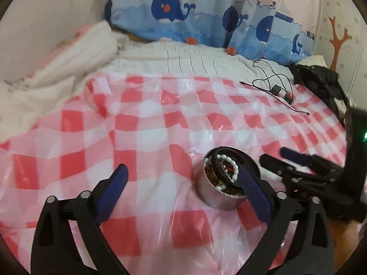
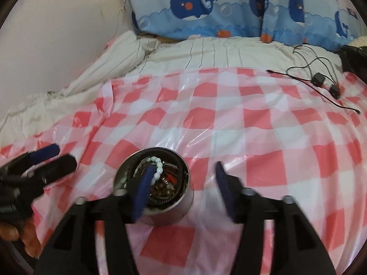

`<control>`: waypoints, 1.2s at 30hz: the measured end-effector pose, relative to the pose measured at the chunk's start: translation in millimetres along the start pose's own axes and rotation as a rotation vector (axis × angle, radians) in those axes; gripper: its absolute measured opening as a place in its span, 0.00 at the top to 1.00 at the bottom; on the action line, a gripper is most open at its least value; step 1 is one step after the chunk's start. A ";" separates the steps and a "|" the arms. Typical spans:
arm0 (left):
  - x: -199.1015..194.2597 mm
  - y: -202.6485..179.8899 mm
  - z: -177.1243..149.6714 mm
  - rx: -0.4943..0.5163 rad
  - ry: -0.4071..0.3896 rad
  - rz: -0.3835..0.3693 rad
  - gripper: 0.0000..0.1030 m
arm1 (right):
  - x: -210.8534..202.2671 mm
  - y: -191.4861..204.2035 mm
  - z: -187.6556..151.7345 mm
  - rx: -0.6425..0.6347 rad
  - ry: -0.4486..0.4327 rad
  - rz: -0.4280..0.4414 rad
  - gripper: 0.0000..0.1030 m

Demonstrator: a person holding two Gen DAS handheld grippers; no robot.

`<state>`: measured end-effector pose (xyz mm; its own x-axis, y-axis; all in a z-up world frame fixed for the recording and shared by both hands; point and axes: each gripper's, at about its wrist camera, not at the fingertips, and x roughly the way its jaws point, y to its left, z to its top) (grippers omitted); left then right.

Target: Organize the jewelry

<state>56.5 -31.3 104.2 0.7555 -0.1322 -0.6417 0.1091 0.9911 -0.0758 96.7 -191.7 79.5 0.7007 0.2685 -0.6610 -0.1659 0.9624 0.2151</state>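
A round metal tin (image 1: 215,197) stands on the red-and-white checked plastic sheet (image 1: 142,128). It holds a white bead bracelet (image 1: 229,160), a dark band and other small jewelry. My left gripper (image 1: 182,173) is open and empty, its right finger (image 1: 254,197) in front of the tin. In the right wrist view the tin (image 2: 183,206) sits low at centre. My right gripper (image 2: 183,171) is open and empty, its left finger (image 2: 143,192) over the tin's mouth. The right gripper also shows in the left wrist view (image 1: 298,158), just right of the tin.
The sheet (image 2: 229,119) lies over a bed with white bedding (image 1: 57,68). Whale-print pillows (image 1: 195,13) stand at the back. A black cable with small plugs (image 1: 277,89) lies at the far right. A dark bag (image 1: 321,78) sits beside it. A wall is at left.
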 end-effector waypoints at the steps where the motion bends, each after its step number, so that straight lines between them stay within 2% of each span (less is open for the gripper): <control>1: -8.8 -4.3 -3.2 0.025 -0.018 0.013 0.07 | -4.4 -0.6 -2.8 0.010 0.006 0.002 0.35; 4: -29.6 -11.1 -13.2 0.068 -0.048 0.053 0.07 | -14.8 -1.8 -16.8 0.032 0.041 -0.012 0.26; 7: -50.8 -9.4 -31.4 0.039 -0.051 0.095 0.07 | -25.4 -2.9 -39.7 0.056 0.081 -0.030 0.24; 10: -60.5 -8.2 -42.9 0.016 -0.040 0.084 0.07 | -34.5 -1.2 -55.6 0.068 0.096 -0.045 0.22; 18: -77.9 -26.1 -59.6 0.103 -0.046 0.084 0.07 | -50.5 13.5 -90.3 0.058 0.113 -0.078 0.10; 26: -80.5 -17.8 -65.5 0.074 -0.030 0.091 0.07 | -37.7 16.2 -111.6 0.065 0.162 -0.144 0.07; 30: -85.1 -13.7 -67.0 0.070 -0.042 0.097 0.07 | -32.0 10.6 -119.1 0.109 0.187 -0.186 0.07; 34: -84.6 -10.8 -70.2 0.066 -0.036 0.106 0.07 | -27.5 15.2 -122.5 0.072 0.214 -0.227 0.07; 36: -82.8 -9.9 -72.5 0.064 -0.029 0.113 0.07 | -25.3 23.0 -125.4 0.018 0.231 -0.274 0.07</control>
<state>-53.9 -29.3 102.7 0.7834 -0.0214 -0.6212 0.0631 0.9970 0.0453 -11.8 -171.2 11.0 0.5414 0.0050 -0.8408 0.0203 0.9996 0.0190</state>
